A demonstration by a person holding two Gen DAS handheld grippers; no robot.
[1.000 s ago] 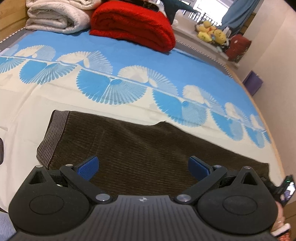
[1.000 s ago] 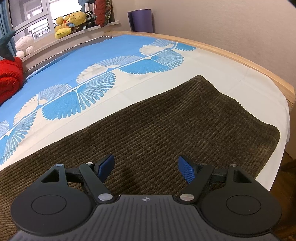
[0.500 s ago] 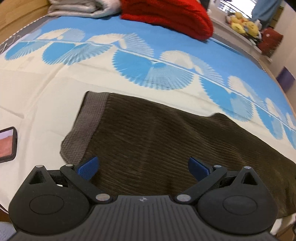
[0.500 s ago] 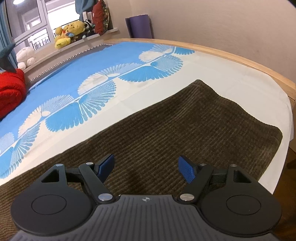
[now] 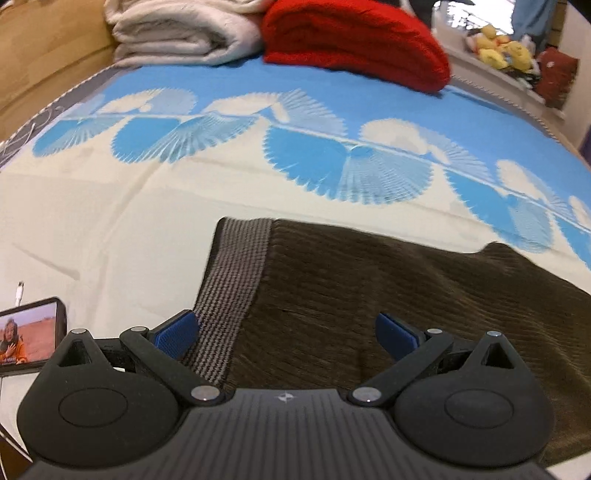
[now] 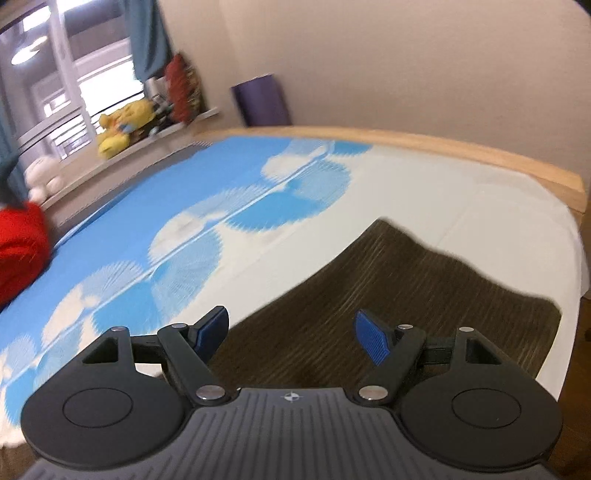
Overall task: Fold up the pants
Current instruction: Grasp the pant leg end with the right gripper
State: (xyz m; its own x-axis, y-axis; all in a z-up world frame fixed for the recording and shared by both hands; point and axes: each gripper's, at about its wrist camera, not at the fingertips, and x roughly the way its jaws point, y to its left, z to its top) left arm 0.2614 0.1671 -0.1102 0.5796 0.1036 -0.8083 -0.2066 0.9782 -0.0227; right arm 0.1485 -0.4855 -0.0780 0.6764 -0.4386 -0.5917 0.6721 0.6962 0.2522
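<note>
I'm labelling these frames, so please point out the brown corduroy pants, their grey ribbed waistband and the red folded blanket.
brown corduroy pants point(image 5: 388, 280): left wrist view, on the ribbed leg fabric.
grey ribbed waistband point(image 5: 236, 273): left wrist view, mid-band.
red folded blanket point(image 5: 351, 40): left wrist view, on its top fold.

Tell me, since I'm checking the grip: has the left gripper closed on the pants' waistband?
No, the left gripper hangs open over the pants, its fingers spread apart, nothing pinched between them.

I'm over the bed point(image 5: 110, 206), blue-and-cream fan-print sheet. Brown corduroy pants point(image 5: 388, 295) lie flat on it, waistband at nine o'clock. Phone point(image 5: 31, 338) further at nine; white blanket point(image 5: 177, 33) and red blanket point(image 5: 354, 40) at twelve.
</note>
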